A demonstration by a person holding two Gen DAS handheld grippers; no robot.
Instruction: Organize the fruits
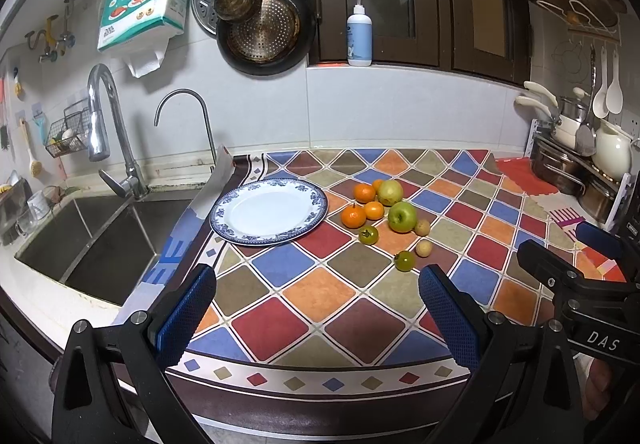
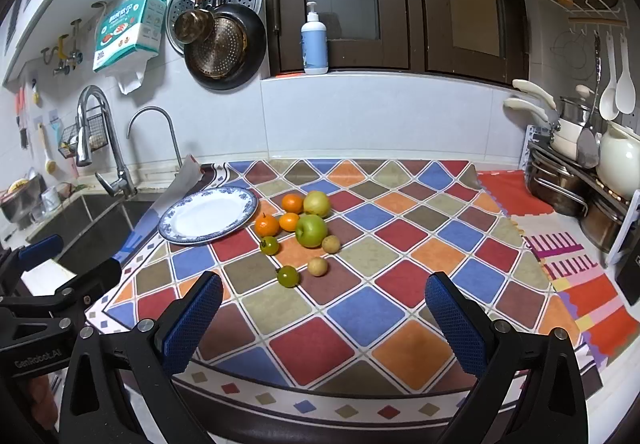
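Fruits clustered on diamond-patterned vinyl mat (image 1: 360,308) just right of empty blue-rimmed white porcelain plate (image 1: 224,222): glossy green apple (image 1: 402,216), dimpled orange tangerines (image 1: 353,216). Left gripper (image 1: 318,308) and right gripper (image 2: 324,310) fingers wide apart, holding nothing.

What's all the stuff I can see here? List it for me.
Oranges: four, orange, right of plate.
Apples: two, green and yellowish, beside oranges.
Tomatoes: two, greenish, nearest the camera.
Small fruits: two, tan, right of tomatoes.
Plate: one, white with blue rim, empty, beside sink.
Sink: steel, left.
Pans: hung on wall.
Bottle: white-blue, on sill.
Left gripper: open, empty.
Right gripper: open, empty.
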